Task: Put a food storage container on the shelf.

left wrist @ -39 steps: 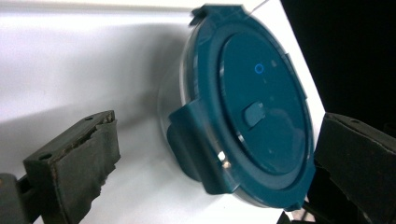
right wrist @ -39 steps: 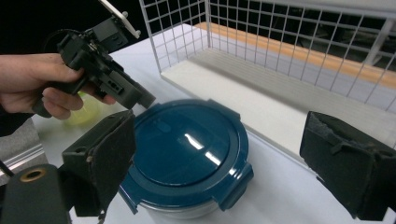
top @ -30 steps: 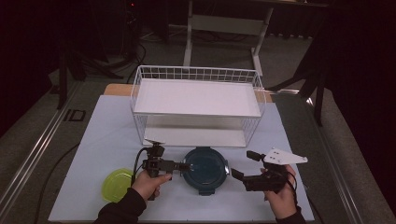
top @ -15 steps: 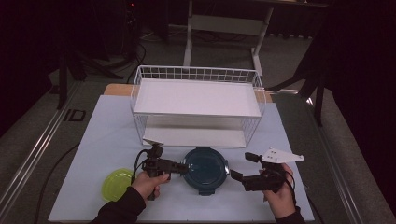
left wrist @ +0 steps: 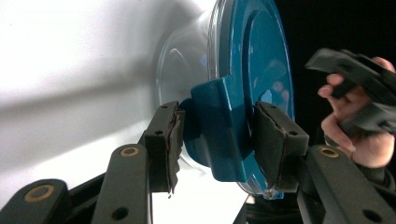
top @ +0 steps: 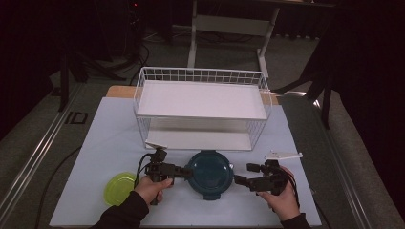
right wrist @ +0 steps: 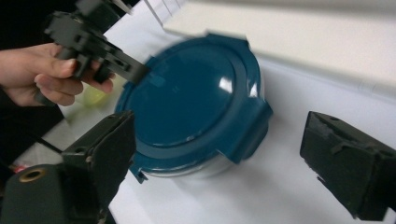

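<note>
Gripping a clasp on the round clear container with the dark teal snap-on lid (top: 209,173), the left gripper (top: 186,172) worked while the right gripper (top: 242,179) stood wide open beside it.

In the left gripper view, both pads (left wrist: 170,140) pressed a teal lid flap (left wrist: 219,126) between them, jaws parted only by the flap's width. The right gripper's jaws gaped to either side of the container (right wrist: 196,107) without touching it. The container sat on the pale table sheet (top: 110,138), just in front of the white wire two-shelf rack (top: 203,102), with a flat lime-green lid (top: 119,187) on the far side of the left hand. The left gripper view showed the clear wall under the lid; the high view showed just the teal top.
</note>
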Demonstrator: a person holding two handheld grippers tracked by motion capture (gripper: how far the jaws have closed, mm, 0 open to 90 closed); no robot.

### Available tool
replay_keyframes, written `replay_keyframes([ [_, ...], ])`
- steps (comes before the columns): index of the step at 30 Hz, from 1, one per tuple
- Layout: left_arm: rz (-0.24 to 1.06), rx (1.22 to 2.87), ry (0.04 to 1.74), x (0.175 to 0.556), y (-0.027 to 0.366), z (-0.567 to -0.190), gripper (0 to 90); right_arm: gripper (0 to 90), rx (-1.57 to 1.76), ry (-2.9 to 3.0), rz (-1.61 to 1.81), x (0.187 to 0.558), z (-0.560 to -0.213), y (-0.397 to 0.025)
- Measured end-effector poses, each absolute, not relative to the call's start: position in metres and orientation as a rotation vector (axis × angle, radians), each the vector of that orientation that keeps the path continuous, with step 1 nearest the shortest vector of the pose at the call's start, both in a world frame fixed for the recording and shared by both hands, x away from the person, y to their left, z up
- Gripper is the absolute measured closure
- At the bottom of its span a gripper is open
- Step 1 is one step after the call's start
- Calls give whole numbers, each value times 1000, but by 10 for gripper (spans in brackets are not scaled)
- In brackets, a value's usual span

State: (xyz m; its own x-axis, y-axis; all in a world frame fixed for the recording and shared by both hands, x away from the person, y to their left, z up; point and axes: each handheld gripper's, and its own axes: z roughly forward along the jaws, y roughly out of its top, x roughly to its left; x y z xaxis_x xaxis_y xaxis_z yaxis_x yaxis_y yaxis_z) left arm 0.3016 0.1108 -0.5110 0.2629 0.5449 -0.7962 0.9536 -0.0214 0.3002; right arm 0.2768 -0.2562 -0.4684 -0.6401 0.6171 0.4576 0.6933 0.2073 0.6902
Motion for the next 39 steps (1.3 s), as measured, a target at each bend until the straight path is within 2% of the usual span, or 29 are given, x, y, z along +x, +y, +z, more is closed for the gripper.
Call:
replay_keyframes([
  [2, -576, 1709, 1372, 300, 109, -508, 530, 197, -1349, -2307, -1407, 281, -478, -260],
  [7, -516, 1761, 1313, 296, 104, -502, 531, 271, -1417, -2209, -1363, 287, -490, -263],
  [14, -469, 1803, 1258, 291, 100, -496, 538, 321, -1432, -2154, -1307, 293, -500, -258],
  [20, -461, 1807, 1248, 290, 99, -495, 541, 402, -1439, -2099, -1277, 299, -507, -259],
  [24, -456, 1808, 1248, 289, 99, -494, 541, 505, -1399, -2044, -1283, 300, -509, -261],
  [39, -433, 1794, 1274, 279, 99, -491, 560, 546, -1422, -2001, -1261, 289, -503, -259],
])
